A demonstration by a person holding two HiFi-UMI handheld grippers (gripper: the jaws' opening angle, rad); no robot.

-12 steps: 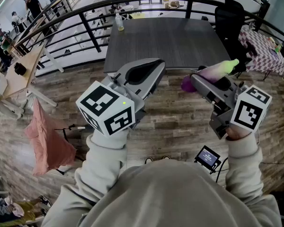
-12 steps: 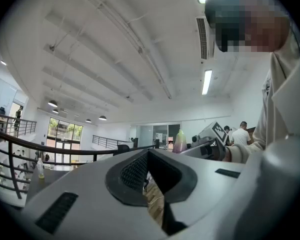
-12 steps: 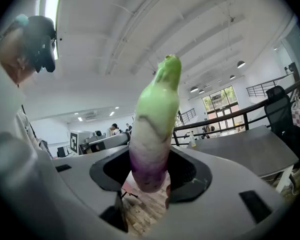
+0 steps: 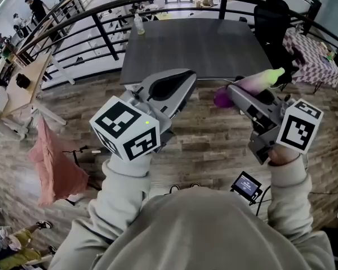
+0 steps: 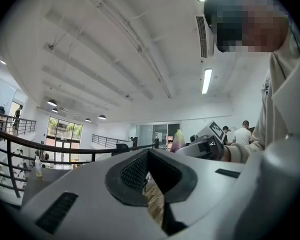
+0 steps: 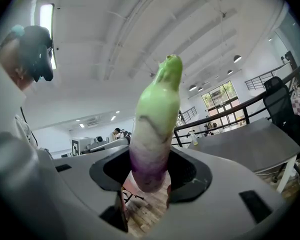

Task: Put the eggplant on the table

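An eggplant (image 4: 254, 82), purple at one end, white in the middle and green at the stem, is held in the air over the wooden floor. My right gripper (image 4: 236, 93) is shut on its purple end. In the right gripper view the eggplant (image 6: 155, 124) stands upright between the two jaws of the right gripper (image 6: 147, 176), stem up. The dark grey table (image 4: 197, 44) lies ahead, beyond both grippers. My left gripper (image 4: 185, 80) points level toward the table with its jaws together and nothing in them. In the left gripper view, the left gripper (image 5: 150, 159) shows only floor through its hollow.
A clear bottle (image 4: 138, 25) stands at the table's far left corner. A black railing (image 4: 101, 35) curves behind the table. A black office chair (image 4: 273, 21) and a checkered-cloth table (image 4: 312, 55) are at the right. A pink cloth (image 4: 56, 162) and a small screen device (image 4: 247, 185) lie on the floor.
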